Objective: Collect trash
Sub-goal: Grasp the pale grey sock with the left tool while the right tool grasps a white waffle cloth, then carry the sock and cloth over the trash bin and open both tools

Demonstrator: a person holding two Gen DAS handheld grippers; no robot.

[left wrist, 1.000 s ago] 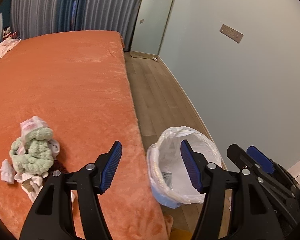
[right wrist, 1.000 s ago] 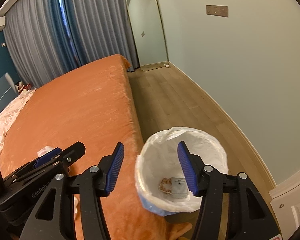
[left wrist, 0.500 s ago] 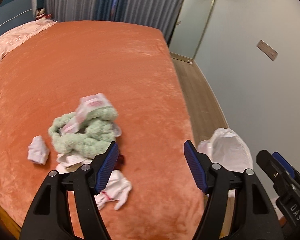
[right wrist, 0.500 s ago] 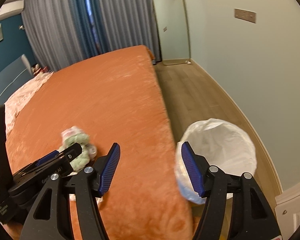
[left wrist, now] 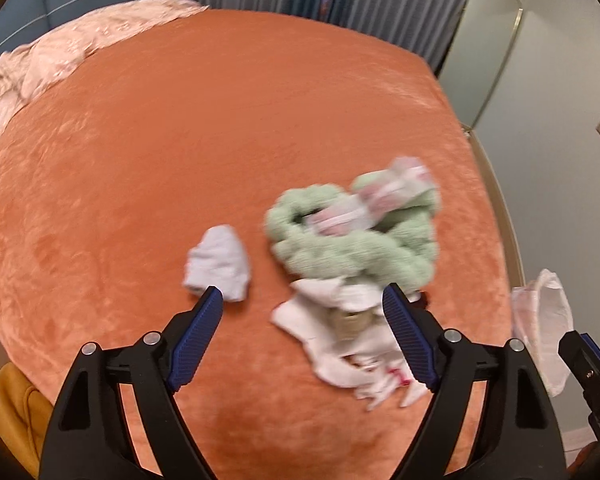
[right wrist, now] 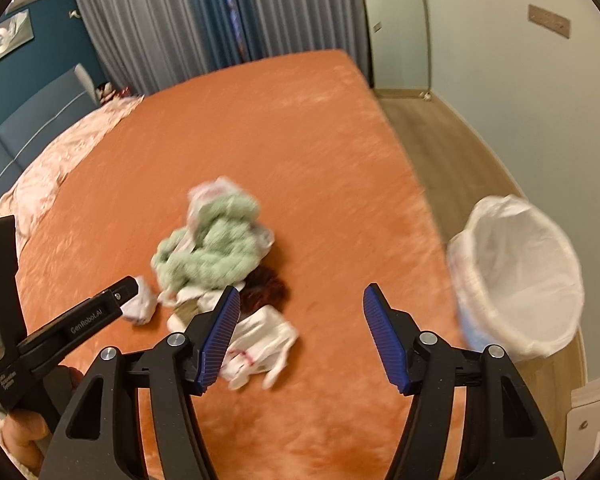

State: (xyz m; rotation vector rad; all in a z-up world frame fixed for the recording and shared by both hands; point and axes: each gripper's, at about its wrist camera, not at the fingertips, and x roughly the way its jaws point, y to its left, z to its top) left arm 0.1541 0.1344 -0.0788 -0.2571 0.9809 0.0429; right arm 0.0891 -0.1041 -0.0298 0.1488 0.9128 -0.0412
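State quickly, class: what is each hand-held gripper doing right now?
Left hand-held gripper: jaws opening, nothing between them, above the pile of trash.
Right hand-held gripper: open, holding nothing.

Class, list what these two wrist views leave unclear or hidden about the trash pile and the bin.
- Pink-white wrapper, left wrist view: motion blur, print unreadable.
- Tan scrap: half under white tissue.
- Dark clump, right wrist view: identity unclear.
- Bin: its contents hidden by the liner wall.
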